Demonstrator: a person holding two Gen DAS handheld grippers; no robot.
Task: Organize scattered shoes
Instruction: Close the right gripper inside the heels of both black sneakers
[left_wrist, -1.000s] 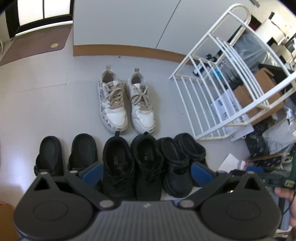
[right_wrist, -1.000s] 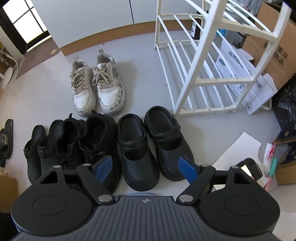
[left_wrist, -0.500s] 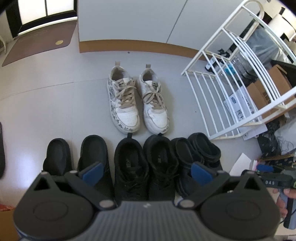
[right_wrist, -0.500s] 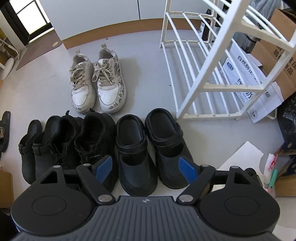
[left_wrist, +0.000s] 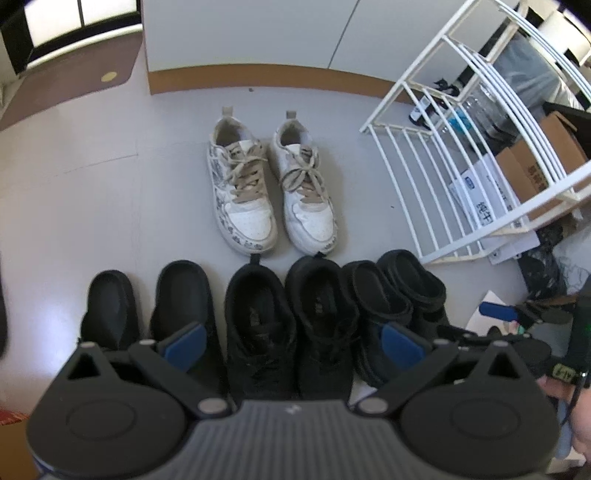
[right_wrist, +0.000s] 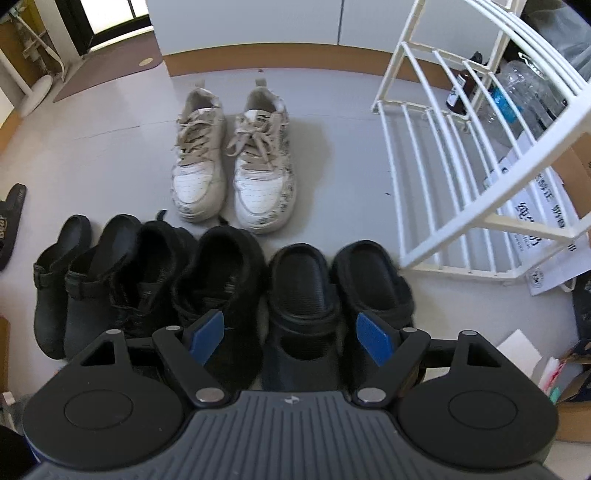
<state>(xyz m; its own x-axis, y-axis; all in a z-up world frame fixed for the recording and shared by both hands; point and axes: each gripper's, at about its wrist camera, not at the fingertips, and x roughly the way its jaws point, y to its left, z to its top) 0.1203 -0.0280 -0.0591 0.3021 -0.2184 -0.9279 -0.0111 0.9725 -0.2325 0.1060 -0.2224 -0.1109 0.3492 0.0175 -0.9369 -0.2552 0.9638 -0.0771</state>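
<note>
- The right gripper (right_wrist: 290, 335) points down over a row of black shoes on the grey floor (right_wrist: 110, 155); its blue-padded fingers (right_wrist: 373, 341) stand wide apart, holding nothing.
- Between the fingers lies a black clog (right_wrist: 301, 295), its partner (right_wrist: 373, 284) just beside it.
- Further along stand two black sneakers (right_wrist: 218, 269) and two black strapped clogs (right_wrist: 61, 273).
- Beyond the row sits a pair of white sneakers (right_wrist: 232, 158) with beige laces, toes toward the black shoes.
- A white shoe rack (right_wrist: 461, 155) stands beside them, with cardboard boxes (right_wrist: 576, 162) behind it.

Six black shoes (right_wrist: 221, 280) rowed; white sneakers (right_wrist: 236, 158) paired behind
</note>
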